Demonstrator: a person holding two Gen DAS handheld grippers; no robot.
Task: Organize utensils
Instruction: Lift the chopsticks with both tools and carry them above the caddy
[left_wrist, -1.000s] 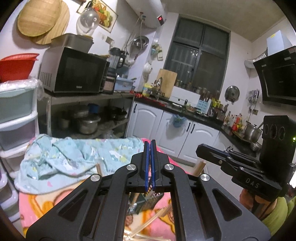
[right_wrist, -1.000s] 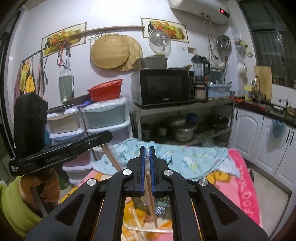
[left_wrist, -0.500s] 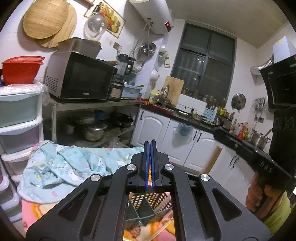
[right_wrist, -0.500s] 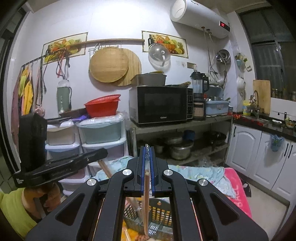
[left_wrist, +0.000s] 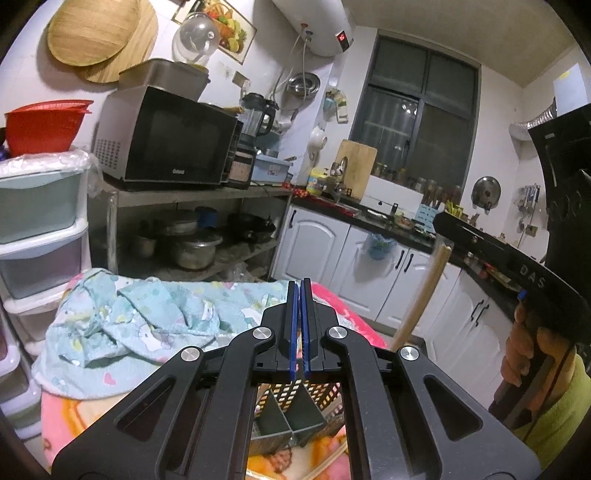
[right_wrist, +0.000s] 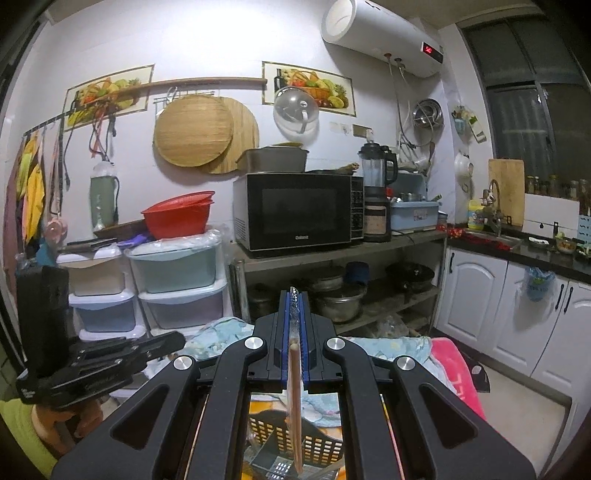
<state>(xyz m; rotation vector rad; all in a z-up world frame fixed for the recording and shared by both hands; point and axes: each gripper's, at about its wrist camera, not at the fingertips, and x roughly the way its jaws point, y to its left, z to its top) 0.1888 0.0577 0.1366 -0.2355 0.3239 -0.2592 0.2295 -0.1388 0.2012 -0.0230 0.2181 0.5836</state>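
Note:
A dark slotted utensil basket (left_wrist: 295, 413) with dividers stands on the pink blanket, right under my left gripper (left_wrist: 300, 325). That gripper is shut with nothing between its blue pads. My right gripper (right_wrist: 294, 325) is shut on a wooden utensil (right_wrist: 294, 391), which hangs down over the basket (right_wrist: 321, 443). A bit of clear plastic shows at the top of the pads. In the left wrist view the right gripper (left_wrist: 517, 266) is at the right, with the wooden utensil (left_wrist: 421, 295) slanting down from it. The left gripper (right_wrist: 99, 362) appears low on the left in the right wrist view.
A crumpled light-blue cloth (left_wrist: 140, 325) lies on the pink blanket (left_wrist: 74, 417) behind the basket. A loose chopstick (left_wrist: 328, 461) lies near the basket. Plastic drawers (right_wrist: 173, 280), a shelf with a microwave (right_wrist: 295, 210) and white cabinets (right_wrist: 498, 306) stand beyond.
Both grippers have lifted and tilted up, so the basket now shows below them. The right gripper rose with the wooden utensil and sits higher at the right of the left wrist view.

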